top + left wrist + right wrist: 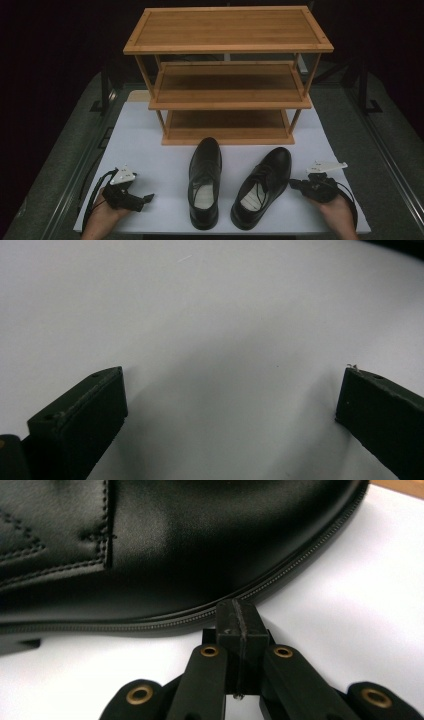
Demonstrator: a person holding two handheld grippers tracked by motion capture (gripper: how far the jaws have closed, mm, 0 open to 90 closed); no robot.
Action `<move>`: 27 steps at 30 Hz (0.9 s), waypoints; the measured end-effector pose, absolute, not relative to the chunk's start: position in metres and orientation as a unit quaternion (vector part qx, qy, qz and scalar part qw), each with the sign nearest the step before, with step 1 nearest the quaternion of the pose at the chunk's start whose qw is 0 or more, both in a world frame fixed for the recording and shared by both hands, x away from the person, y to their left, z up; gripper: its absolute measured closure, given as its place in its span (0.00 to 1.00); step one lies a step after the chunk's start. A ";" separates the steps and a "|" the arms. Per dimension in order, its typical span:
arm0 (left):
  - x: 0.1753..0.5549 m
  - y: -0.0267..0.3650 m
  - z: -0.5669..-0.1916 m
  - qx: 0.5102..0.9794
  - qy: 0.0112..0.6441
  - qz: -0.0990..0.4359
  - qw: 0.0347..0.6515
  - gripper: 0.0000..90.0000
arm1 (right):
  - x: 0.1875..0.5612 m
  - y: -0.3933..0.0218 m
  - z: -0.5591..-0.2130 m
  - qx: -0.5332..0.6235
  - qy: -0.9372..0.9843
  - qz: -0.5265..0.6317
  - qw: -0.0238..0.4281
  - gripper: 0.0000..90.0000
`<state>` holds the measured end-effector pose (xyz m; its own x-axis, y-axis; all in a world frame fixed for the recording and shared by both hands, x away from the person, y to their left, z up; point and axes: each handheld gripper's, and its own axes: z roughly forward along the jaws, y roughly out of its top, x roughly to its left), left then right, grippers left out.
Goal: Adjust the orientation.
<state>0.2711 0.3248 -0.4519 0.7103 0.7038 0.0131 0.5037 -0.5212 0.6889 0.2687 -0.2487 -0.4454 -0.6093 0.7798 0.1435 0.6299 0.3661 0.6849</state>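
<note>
White worktop [150, 165] carries two black dress shoes before a bamboo rack [227, 75] — the right tool [295, 184], jaws pressed together and empty, touches the right shoe [262, 185]'s sole edge and should nudge gently, while the left tool [145, 198] rests wide open, holding nothing.

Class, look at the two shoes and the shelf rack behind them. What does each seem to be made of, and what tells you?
The left shoe and the right shoe look like smooth black leather, or an imitation: soft sheen, stitched seams, a ribbed edge along the sole. The shelf rack seems light wood, perhaps bamboo: warm tan, fine straight grain, matt finish.
</note>
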 end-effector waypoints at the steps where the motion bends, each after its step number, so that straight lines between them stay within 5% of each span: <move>1: 0.271 0.325 -0.452 0.860 0.351 0.147 0.341 0.00 | 0.271 -0.247 -0.445 0.428 0.821 0.363 0.102 1.00; 27: 0.271 0.325 -0.452 0.860 0.351 0.147 0.341 0.00 | 0.308 -0.202 -0.440 0.390 0.841 0.362 0.097 1.00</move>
